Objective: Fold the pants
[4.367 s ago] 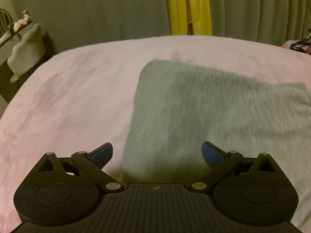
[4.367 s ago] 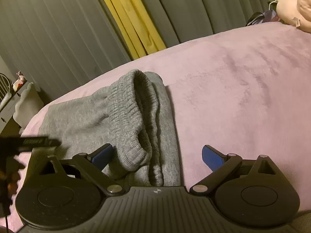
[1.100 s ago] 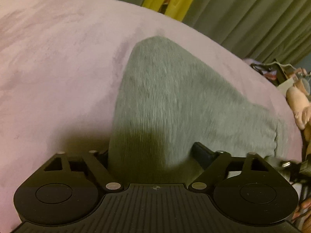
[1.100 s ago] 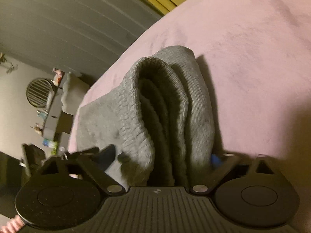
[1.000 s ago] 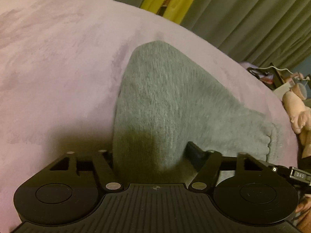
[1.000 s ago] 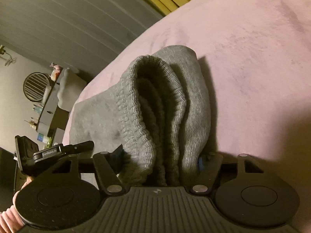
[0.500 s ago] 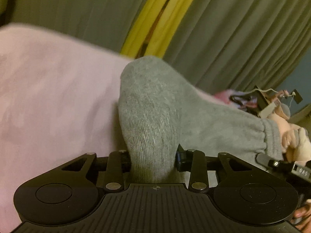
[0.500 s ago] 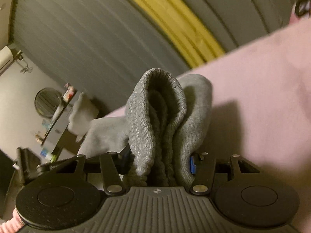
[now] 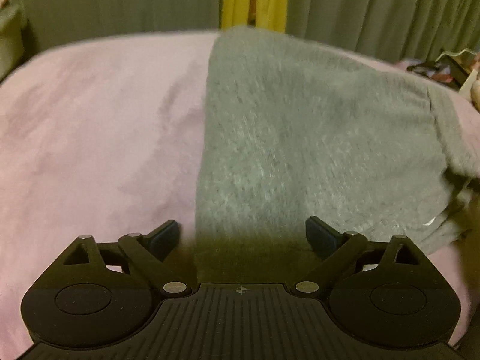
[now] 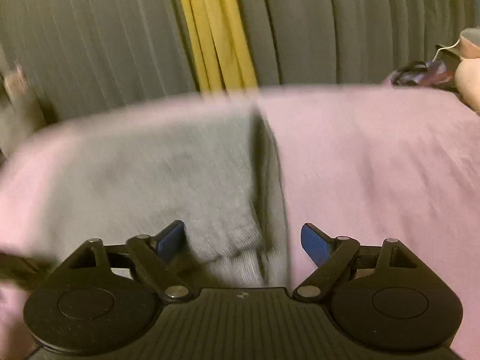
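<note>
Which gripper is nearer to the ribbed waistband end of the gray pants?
The right. The right gripper is open directly over the waistband end of the gray pants; the left gripper is open over the opposite, plain side.

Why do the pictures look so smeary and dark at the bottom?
Right wrist view: motion blur smears the gray pants and the pink bedspread. Left wrist view: less blurred, with a dark shadow on the pants between the open fingers of the left gripper. Both views: the fisheye lens bends the bed's edge, and the light is dim.
</note>
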Demonstrator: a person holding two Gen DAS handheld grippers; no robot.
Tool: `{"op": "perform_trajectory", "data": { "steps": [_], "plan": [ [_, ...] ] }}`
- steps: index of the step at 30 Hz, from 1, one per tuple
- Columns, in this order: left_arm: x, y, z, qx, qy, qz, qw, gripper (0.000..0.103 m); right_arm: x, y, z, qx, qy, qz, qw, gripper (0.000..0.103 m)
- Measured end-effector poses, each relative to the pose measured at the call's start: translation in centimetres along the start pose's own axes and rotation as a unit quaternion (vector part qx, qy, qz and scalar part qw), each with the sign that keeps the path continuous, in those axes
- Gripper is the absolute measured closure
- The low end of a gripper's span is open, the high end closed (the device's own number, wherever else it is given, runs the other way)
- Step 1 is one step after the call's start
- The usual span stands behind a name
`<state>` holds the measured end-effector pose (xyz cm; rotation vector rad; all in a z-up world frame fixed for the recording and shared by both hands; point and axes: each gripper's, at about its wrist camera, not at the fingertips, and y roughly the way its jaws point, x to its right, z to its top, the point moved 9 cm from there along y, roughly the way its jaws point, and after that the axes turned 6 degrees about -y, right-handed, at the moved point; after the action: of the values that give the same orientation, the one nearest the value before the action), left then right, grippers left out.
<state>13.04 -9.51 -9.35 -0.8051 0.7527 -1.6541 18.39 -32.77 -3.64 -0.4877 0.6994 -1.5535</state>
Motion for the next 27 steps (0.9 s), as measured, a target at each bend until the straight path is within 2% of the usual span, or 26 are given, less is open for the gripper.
{"op": "perform_trajectory", "data": {
  "steps": [2, 7, 9, 10, 11, 12, 13, 14, 16, 17, 19, 22, 23, 24, 25, 26, 27],
  "plan": [
    [-0.5, -0.8, -0.2, 0.006, -0.004, 0.004, 1.0, 0.007, -0.1, -0.1, -1.5, 0.01, -0.001, 0.005, 1.0, 0.018],
    [-2.6, -2.5, -0.9, 0.02, -0.034, 0.016, 0.9991, 0.005, 1.3, -2.8, -1.7, 0.034, 0.041, 0.008, 0.999, 0.018],
    [-3.2, -3.6, -1.8, 0.032, -0.041, 0.016, 0.9985, 0.005, 2.4, -3.5, -2.3, 0.026, 0.082, -0.008, 0.996, 0.018],
    [-3.2, -4.0, -2.1, 0.043, -0.046, 0.02, 0.9979, 0.005, 3.8, -4.1, -2.9, 0.024, 0.116, 0.001, 0.993, 0.018],
    [-3.2, -4.5, -2.6, 0.061, -0.056, 0.021, 0.9963, 0.005, 4.5, -4.6, -3.5, 0.023, 0.163, 0.035, 0.986, 0.018],
    [-3.4, -4.8, -3.0, 0.072, -0.07, 0.021, 0.9947, 0.006, 4.8, -5.0, -4.0, 0.023, 0.218, 0.085, 0.972, 0.018],
    [-3.6, -4.9, -3.8, 0.068, -0.089, 0.018, 0.9935, 0.006, 4.9, -5.2, -4.2, 0.024, 0.258, 0.126, 0.957, 0.018],
    [-3.5, -4.7, -4.0, 0.057, -0.103, 0.017, 0.9929, 0.006, 4.6, -5.2, -4.3, 0.024, 0.305, 0.19, 0.933, 0.018],
    [-3.2, -4.7, -4.3, 0.048, -0.113, 0.012, 0.9923, 0.006, 3.5, -4.9, -4.1, 0.019, 0.339, 0.249, 0.907, 0.018],
    [-3.0, -4.8, -4.1, 0.053, -0.107, 0.013, 0.9928, 0.006, 3.1, -4.7, -3.9, 0.02, 0.341, 0.251, 0.906, 0.017],
    [-3.0, -4.9, -3.8, 0.068, -0.096, 0.023, 0.9928, 0.006, 2.1, -4.0, -3.5, 0.021, 0.325, 0.249, 0.912, 0.016],
    [-3.9, -4.4, -4.1, 0.057, -0.113, 0.036, 0.9913, 0.006, 1.6, -2.6, -4.3, 0.001, 0.338, 0.249, 0.908, 0.016],
    [-4.3, -4.3, -4.2, 0.053, -0.123, 0.04, 0.9902, 0.006, 2.2, -2.4, -4.6, 0.003, 0.329, 0.215, 0.92, 0.017],
    [-4.5, -4.2, -4.2, 0.051, -0.131, 0.043, 0.9891, 0.006, 3.1, -2.5, -5.1, 0.008, 0.31, 0.167, 0.936, 0.023],
    [-4.9, -4.1, -4.2, 0.05, -0.139, 0.046, 0.988, 0.006, 3.6, -2.5, -5.4, 0.009, 0.297, 0.147, 0.943, 0.04],
    [-5.2, -4.2, -4.3, 0.049, -0.144, 0.05, 0.9871, 0.006, 3.9, -2.4, -5.7, 0.001, 0.295, 0.137, 0.946, 0.046],
    [-5.3, -4.1, -4.3, 0.049, -0.146, 0.055, 0.9865, 0.006, 4.0, -2.6, -5.7, 0.003, 0.297, 0.135, 0.945, 0.046]
  ]
}}
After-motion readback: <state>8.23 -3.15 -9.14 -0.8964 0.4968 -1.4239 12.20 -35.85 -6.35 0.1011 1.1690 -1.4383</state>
